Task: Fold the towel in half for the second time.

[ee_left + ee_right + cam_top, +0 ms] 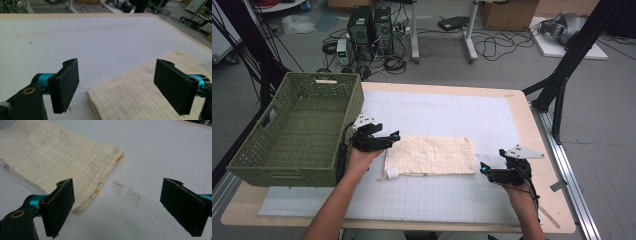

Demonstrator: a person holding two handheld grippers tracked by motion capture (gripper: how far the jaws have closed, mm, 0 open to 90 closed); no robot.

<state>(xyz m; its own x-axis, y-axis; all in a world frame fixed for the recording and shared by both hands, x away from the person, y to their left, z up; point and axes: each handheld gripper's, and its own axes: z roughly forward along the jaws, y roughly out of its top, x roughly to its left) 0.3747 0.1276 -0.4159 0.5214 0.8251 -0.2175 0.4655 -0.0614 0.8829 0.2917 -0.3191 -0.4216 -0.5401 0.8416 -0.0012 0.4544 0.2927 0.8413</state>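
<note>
Folded cloth (431, 155) flat on mat (452, 112), left gripper (393, 138) and right gripper (482, 170) at its ends, jaws spread, empty.

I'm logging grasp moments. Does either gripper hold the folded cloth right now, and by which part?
Nothing is held. The left gripper and right gripper both stand open at opposite ends of the cloth, fingers clear of it.

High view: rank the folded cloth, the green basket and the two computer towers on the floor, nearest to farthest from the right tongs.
From the right tongs:
1. Folded cloth, just left.
2. Green basket, at the table's left edge.
3. Computer towers, on the floor beyond the table.
</note>
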